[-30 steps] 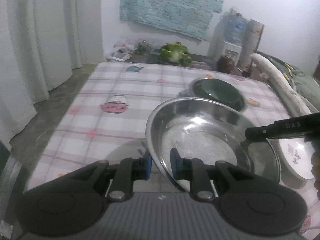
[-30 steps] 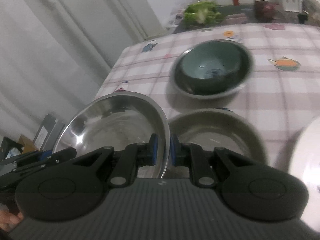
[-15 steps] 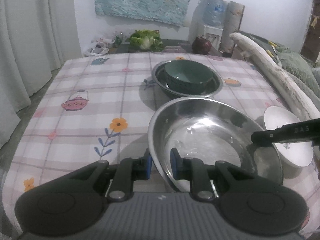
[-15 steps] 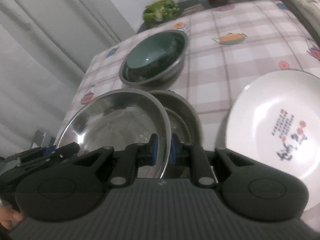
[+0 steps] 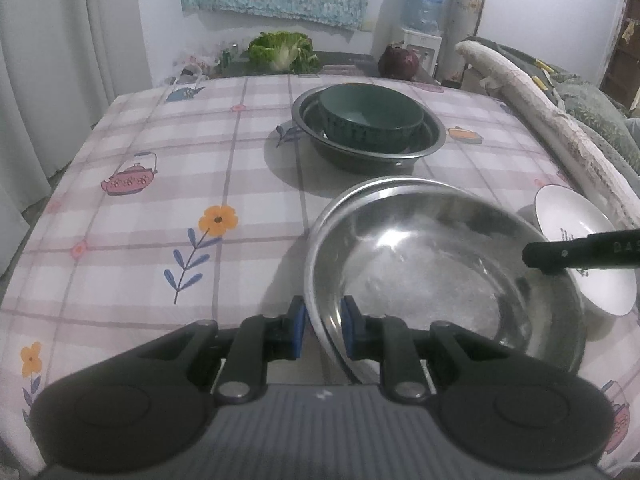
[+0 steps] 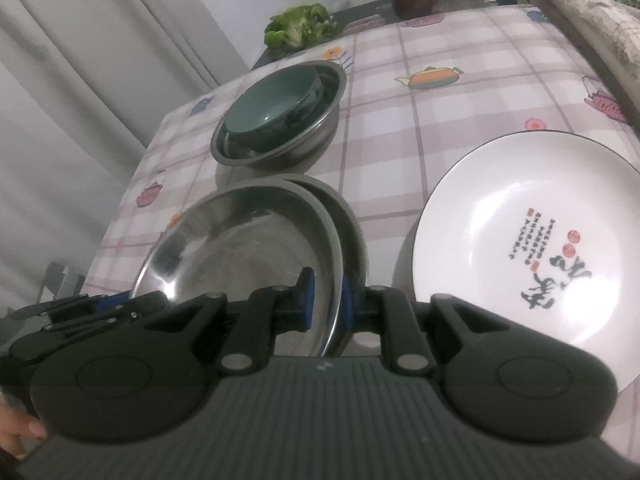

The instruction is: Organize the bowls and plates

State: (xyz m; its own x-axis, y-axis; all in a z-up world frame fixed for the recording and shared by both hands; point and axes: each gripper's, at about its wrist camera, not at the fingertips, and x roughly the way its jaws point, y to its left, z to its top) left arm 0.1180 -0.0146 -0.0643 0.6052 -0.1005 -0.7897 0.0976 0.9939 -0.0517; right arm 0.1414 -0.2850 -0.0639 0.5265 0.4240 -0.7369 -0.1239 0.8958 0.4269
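Note:
A shiny steel plate (image 5: 432,272) sits low over a second steel plate (image 6: 352,224) on the checked tablecloth. My left gripper (image 5: 323,330) straddles its near-left rim with the jaws slightly apart. My right gripper (image 6: 326,300) straddles the opposite rim, jaws slightly apart too; it shows in the left wrist view (image 5: 580,254) as a black finger. A white printed plate (image 6: 532,248) lies to the right. A green bowl (image 5: 370,118) sits inside a steel basin (image 5: 428,140) further back.
The table (image 5: 140,208) has a checked cloth with teapot and flower prints. A lettuce (image 5: 282,50), a dark red cabbage (image 5: 398,62) and a water dispenser (image 5: 420,12) stand behind it. Curtains hang at left; a rolled mat (image 5: 552,120) lies at right.
Both grippers carried the steel plate to the right and lowered it onto the second steel plate. Their jaws have loosened on the rim.

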